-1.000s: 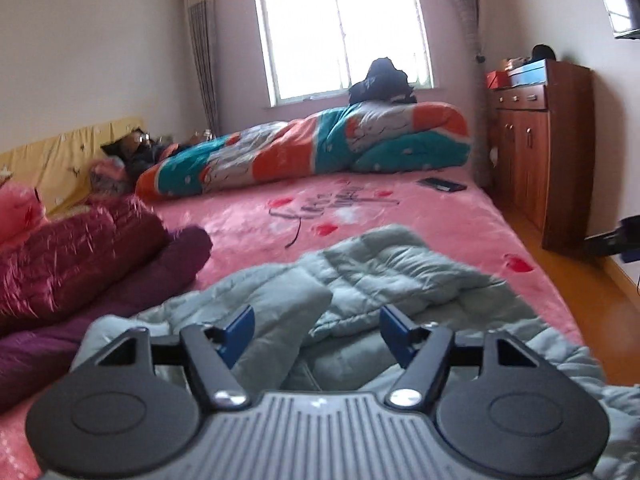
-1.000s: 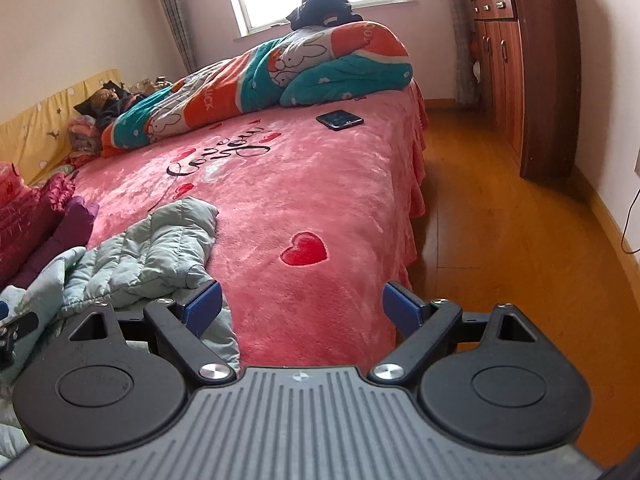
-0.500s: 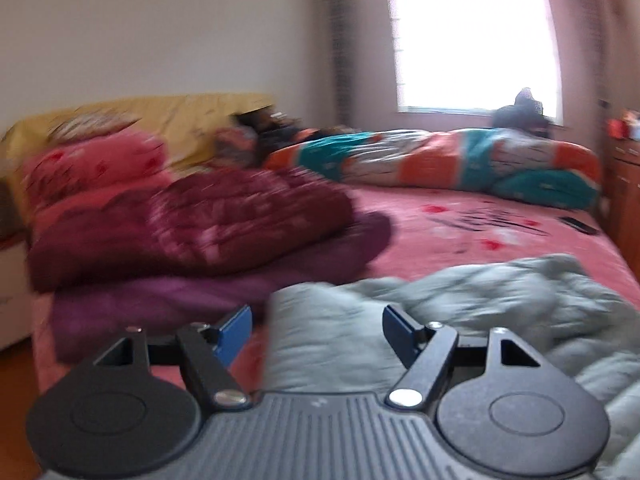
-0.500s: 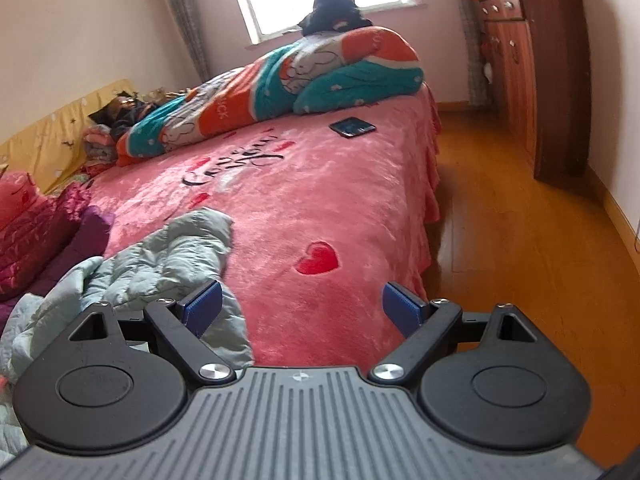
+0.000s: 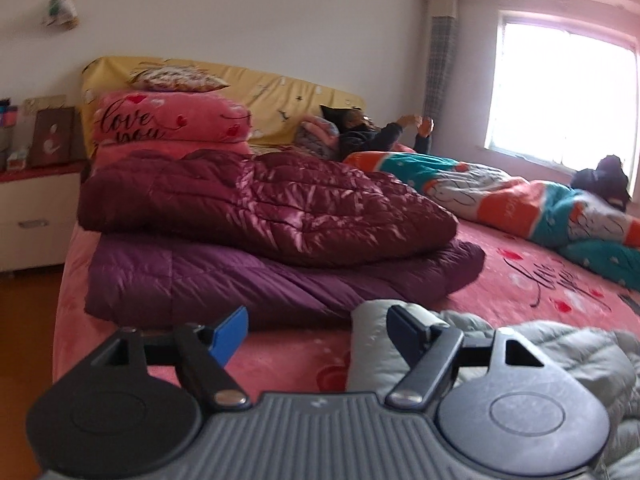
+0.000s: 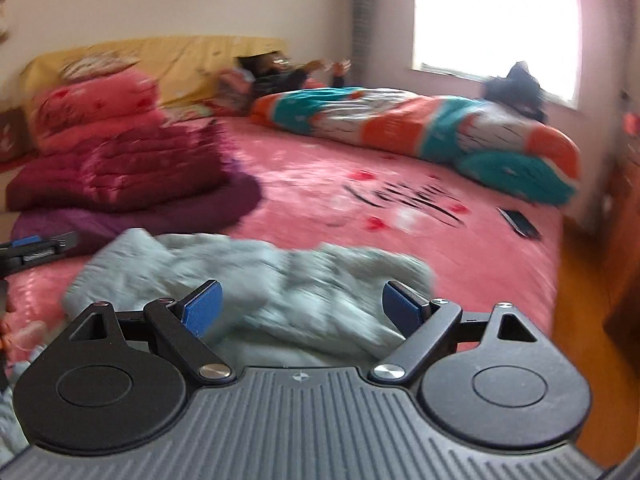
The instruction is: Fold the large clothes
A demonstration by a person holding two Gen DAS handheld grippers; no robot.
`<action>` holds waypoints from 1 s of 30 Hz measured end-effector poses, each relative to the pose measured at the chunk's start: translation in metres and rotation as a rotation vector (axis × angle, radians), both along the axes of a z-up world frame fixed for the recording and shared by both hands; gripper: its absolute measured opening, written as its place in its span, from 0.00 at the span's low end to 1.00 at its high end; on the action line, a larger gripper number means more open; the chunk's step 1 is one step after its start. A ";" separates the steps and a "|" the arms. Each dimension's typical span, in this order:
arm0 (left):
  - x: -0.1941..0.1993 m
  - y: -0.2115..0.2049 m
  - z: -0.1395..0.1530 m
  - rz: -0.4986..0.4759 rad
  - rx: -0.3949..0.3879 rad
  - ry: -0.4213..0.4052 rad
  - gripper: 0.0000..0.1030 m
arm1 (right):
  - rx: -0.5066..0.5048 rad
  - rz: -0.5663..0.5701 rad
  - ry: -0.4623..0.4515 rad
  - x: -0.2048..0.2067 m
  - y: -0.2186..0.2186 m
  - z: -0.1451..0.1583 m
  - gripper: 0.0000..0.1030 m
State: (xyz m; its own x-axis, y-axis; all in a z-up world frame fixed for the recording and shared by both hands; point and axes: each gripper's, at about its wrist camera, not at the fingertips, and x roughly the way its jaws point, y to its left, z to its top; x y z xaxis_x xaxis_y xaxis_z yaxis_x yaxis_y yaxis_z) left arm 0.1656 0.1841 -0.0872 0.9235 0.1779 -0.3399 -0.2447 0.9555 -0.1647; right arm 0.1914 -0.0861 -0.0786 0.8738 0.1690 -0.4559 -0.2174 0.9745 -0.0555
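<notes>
The left gripper [image 5: 314, 330] has its jaws opening, nothing pinched, its right finger against the edge of the grey padded jacket [image 5: 552, 356]; the right gripper [image 6: 302, 300] stands wide and empty over that same jacket [image 6: 256, 276], which lies crumpled on the pink bed [image 6: 480, 256]; beyond sit a maroon coat [image 5: 256, 208] stacked on a purple coat [image 5: 240, 280], and a patterned quilt [image 6: 420, 128]

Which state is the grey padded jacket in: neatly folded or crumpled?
Crumpled: the grey padded jacket lies bunched in uneven heaps on the pink bed.
</notes>
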 end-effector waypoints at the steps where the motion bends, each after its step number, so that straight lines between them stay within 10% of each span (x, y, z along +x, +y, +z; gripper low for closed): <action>1: 0.000 0.004 0.000 0.011 -0.015 0.001 0.76 | -0.019 0.016 0.017 0.012 0.017 0.000 1.00; 16: 0.008 0.027 -0.004 0.006 -0.115 0.018 0.80 | -0.284 0.116 0.191 0.109 0.153 -0.055 0.88; 22: 0.005 0.021 -0.003 -0.077 -0.114 0.011 0.83 | -0.410 0.102 0.153 0.098 0.147 -0.076 0.48; 24: 0.003 0.017 -0.002 -0.109 -0.108 0.004 0.83 | -0.392 0.086 0.131 0.093 0.136 -0.074 0.31; 30: 0.001 0.006 -0.001 -0.296 -0.149 0.006 0.86 | -0.116 -0.059 0.111 0.066 0.061 -0.048 0.25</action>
State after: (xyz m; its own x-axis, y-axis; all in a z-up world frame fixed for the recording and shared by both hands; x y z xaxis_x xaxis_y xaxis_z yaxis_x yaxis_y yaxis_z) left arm 0.1669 0.1897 -0.0877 0.9254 -0.1500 -0.3480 0.0385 0.9507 -0.3076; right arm 0.2578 -0.0255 -0.1263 0.8237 0.0597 -0.5639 -0.1713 0.9742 -0.1470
